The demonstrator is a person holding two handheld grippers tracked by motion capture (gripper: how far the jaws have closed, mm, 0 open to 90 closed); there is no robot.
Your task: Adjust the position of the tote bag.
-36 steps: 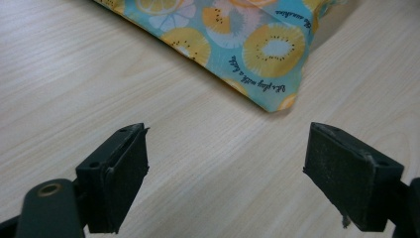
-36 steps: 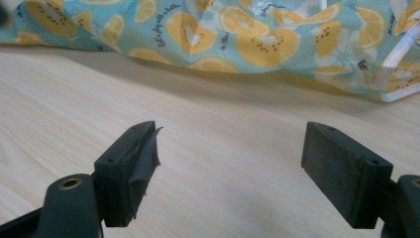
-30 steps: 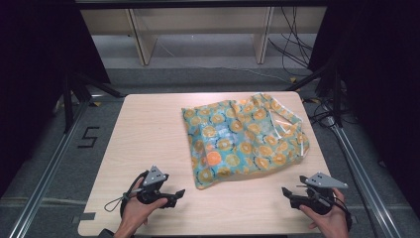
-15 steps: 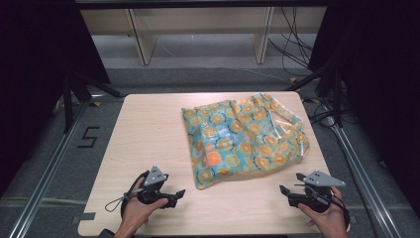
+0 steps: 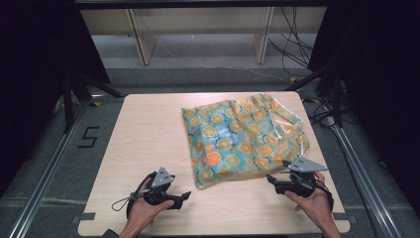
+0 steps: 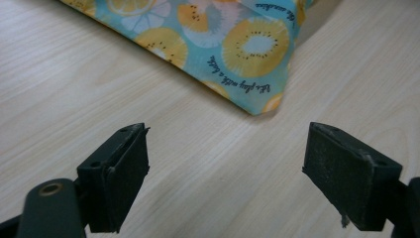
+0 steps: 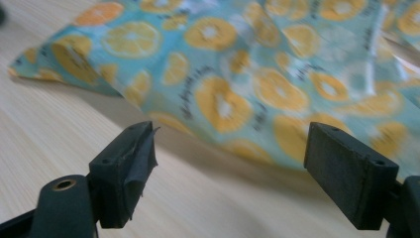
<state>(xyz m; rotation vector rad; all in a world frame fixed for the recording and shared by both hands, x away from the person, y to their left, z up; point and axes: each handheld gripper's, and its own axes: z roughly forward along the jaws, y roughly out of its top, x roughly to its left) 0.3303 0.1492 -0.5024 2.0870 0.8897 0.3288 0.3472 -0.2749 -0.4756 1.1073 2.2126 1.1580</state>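
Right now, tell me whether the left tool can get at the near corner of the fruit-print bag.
Probably yes. The left tool stands open, and the bag's corner lies just ahead of it with bare table in between. Nothing blocks the way.

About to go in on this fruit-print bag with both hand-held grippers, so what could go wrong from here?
1. The right hand-held gripper, open, faces the bag edge where it lifts off the table; it may pinch only one layer.
2. The left hand-held gripper, open, is short of the corner lying flat; its jaws could push it away.
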